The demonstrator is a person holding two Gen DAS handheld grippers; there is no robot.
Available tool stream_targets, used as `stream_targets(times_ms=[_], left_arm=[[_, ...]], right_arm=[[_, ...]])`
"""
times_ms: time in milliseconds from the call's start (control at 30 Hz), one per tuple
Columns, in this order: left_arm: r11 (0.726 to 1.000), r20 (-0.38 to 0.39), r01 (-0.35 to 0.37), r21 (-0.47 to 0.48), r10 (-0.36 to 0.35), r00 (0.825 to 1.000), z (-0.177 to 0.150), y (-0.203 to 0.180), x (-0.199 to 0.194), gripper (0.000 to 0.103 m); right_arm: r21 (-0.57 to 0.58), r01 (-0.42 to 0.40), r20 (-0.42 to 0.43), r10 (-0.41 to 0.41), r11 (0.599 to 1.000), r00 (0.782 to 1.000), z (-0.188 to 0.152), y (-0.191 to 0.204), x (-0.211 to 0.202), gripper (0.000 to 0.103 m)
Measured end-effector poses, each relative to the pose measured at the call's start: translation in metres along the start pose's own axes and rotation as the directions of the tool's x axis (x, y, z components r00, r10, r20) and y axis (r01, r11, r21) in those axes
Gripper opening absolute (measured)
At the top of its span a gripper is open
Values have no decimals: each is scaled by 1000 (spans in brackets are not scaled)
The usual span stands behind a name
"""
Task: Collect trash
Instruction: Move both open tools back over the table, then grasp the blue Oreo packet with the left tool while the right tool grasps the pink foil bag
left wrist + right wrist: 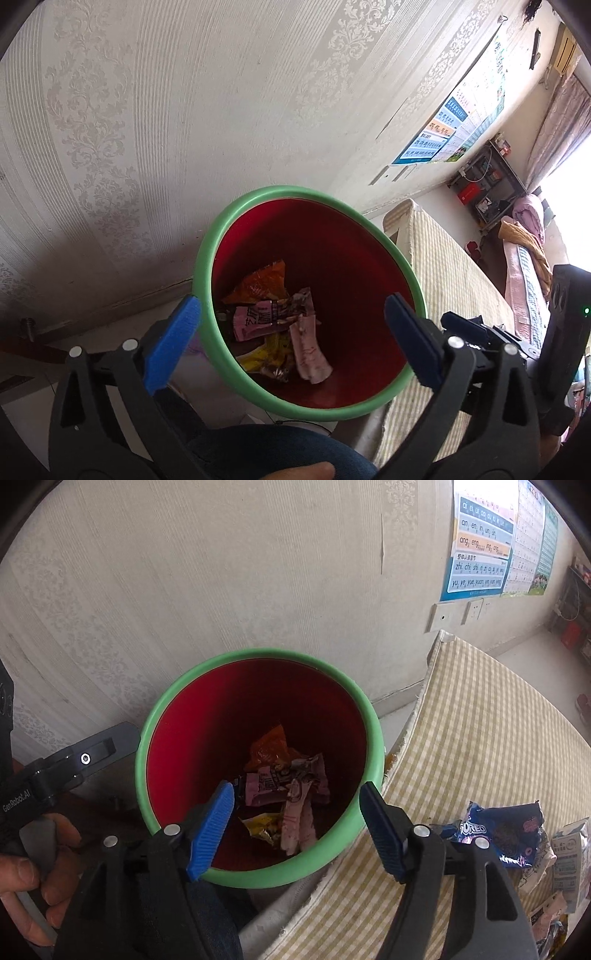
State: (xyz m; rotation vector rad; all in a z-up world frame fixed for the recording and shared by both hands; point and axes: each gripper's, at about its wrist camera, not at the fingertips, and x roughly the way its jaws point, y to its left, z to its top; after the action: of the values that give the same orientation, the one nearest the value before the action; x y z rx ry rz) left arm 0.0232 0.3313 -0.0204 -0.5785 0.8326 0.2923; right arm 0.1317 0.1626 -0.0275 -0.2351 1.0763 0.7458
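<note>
beside wallpapered wall (221, 572), both tools, left (293, 334) and right (295, 825), gape empty over bin (258, 655).

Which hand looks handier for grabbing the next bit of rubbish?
Probably the right gripper: it is empty, and the Oreo wrapper lies beside it on the checked cloth. The left's view shows no loose trash.

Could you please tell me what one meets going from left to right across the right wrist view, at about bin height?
Person's hand → left gripper's body → green-rimmed red bin → checked cloth → blue Oreo wrapper → white carton.
</note>
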Motion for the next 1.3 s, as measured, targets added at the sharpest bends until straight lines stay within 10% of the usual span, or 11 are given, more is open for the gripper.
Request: stream_targets(times_ms=[267, 1300], left_arm=[[1000, -16, -15, 21, 15, 1000, -6, -18, -9, 97], [934, -123, 153, 322, -119, 985, -80, -210, -20, 97]], right_arm=[[30, 43, 39, -44, 999, 998, -10, -16, -31, 91], [334, 206, 156, -269, 920, 950, -134, -191, -187, 92]])
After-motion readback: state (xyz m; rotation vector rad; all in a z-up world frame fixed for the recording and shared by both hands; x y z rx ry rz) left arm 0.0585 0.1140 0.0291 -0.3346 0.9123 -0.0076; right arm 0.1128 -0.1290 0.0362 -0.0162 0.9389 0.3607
